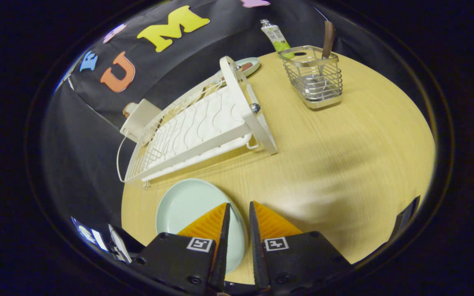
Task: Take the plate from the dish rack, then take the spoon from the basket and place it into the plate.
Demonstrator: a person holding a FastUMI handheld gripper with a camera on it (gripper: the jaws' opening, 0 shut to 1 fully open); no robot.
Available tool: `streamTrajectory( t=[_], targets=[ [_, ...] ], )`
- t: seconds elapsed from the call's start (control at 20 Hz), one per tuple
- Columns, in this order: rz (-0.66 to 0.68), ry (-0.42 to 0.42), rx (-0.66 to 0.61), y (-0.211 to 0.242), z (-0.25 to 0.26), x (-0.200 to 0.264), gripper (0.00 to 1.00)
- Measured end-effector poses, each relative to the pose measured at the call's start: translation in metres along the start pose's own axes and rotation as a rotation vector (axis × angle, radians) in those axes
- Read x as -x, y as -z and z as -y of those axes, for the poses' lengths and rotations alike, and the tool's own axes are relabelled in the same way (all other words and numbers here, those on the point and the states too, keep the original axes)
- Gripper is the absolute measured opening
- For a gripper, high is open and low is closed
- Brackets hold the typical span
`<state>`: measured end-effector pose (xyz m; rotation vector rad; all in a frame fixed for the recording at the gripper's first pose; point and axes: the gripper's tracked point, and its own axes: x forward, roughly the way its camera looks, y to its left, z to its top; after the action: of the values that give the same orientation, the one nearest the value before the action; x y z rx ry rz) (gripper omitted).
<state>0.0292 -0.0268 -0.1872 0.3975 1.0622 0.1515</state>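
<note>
- The gripper [239, 207] tilts down over the table [344, 164], jaws narrowly parted, gripping nothing.
- Pale plate [187, 205] lies flat under the left finger, its rim showing in the gap.
- Beyond: empty dish rack [200, 127].
- Farthest, the basket [314, 78] holds the spoon [327, 35] upright.

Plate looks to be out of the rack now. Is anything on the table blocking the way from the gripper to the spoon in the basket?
Nothing visible does. The gripper, fingers slightly apart with the plate's rim between them, faces bare table up to the wire basket holding the spoon. The dish rack stands off to the side.
</note>
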Motion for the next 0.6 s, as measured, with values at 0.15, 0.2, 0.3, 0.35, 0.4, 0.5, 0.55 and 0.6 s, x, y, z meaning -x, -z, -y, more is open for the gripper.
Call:
streamTrajectory(
  t=[0.15, 0.2, 0.3, 0.35, 0.4, 0.5, 0.55, 0.6],
  targets=[
    [0.086, 0.036, 0.093, -0.010, 0.009, 0.016, 0.45],
    [0.128, 0.048, 0.122, -0.017, 0.014, 0.022, 0.51],
    [0.223, 0.079, 0.162, -0.034, 0.025, 0.041, 0.65],
    [0.275, 0.095, 0.181, -0.044, 0.031, 0.051, 0.70],
    [0.331, 0.118, 0.203, -0.056, 0.039, 0.061, 0.76],
    [0.445, 0.166, 0.271, -0.081, 0.053, 0.083, 0.83],
    [0.502, 0.196, 0.309, -0.094, 0.062, 0.090, 0.87],
    [0.559, 0.224, 0.343, -0.106, 0.070, 0.100, 0.91]
  ],
)
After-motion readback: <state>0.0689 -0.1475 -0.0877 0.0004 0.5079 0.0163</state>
